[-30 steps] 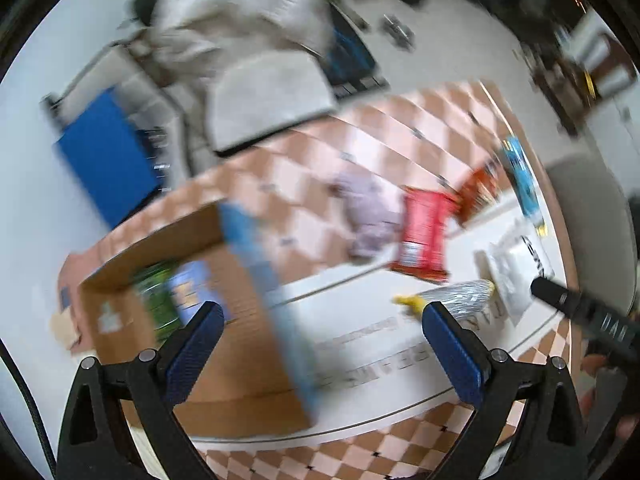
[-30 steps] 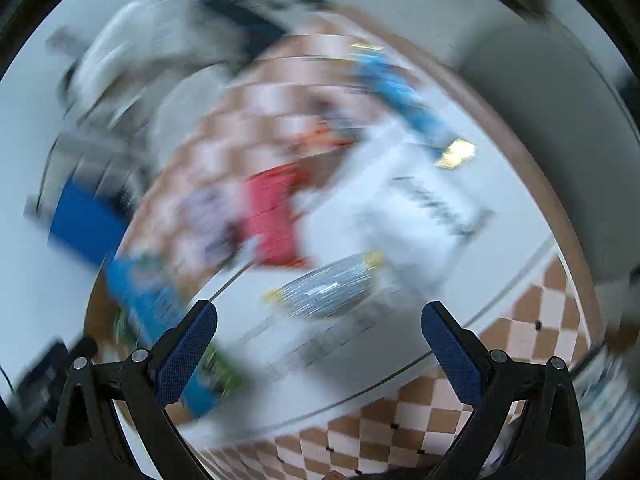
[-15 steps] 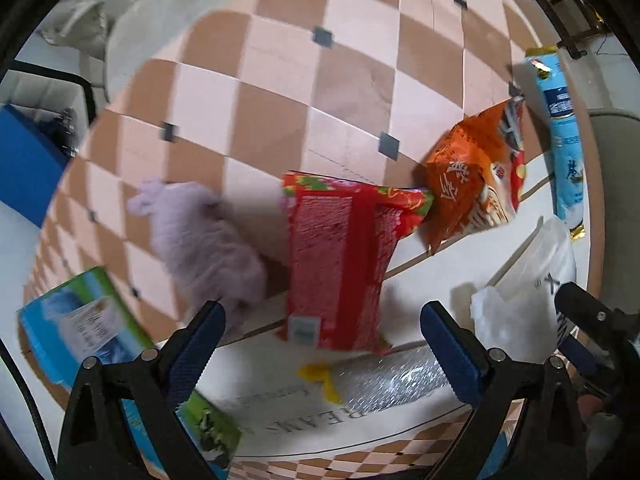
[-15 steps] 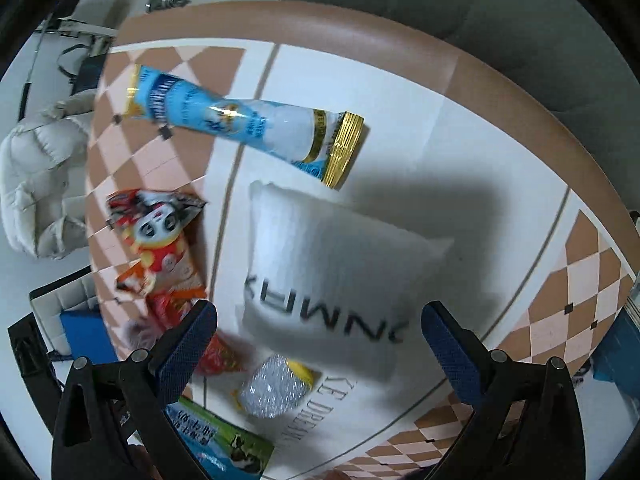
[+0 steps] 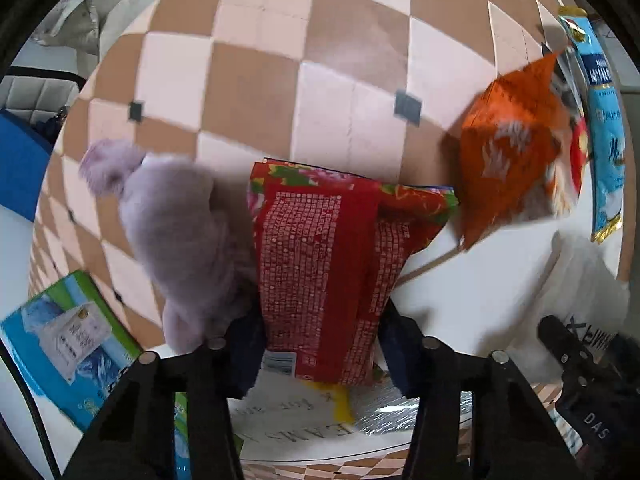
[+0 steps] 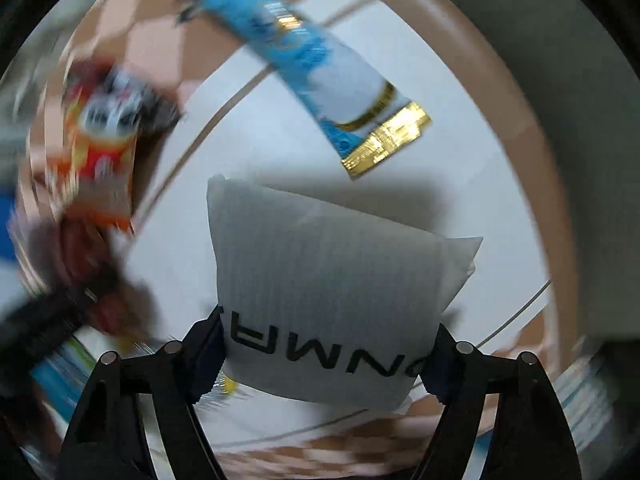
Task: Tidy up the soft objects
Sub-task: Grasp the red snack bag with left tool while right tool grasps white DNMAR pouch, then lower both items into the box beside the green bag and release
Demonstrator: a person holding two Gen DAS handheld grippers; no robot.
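left tongs (image 5: 320,350) grip red packet (image 5: 328,272); right tongs (image 6: 326,354) grip white pouch (image 6: 332,292).

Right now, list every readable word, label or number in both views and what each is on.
"DAS": on the right gripper body, seen in the left view.
"NMAX", upside down and partly hidden: white pouch.
Script lettering on the white mat: too cut off to read.
Red packet, blue sachet, tissue pack: print too small or blurred.

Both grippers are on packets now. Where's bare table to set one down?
Open checkered table lies beyond the purple plush and red packet. A smaller white patch sits between the blue sachet and white pouch. Near the left gripper it's crowded.
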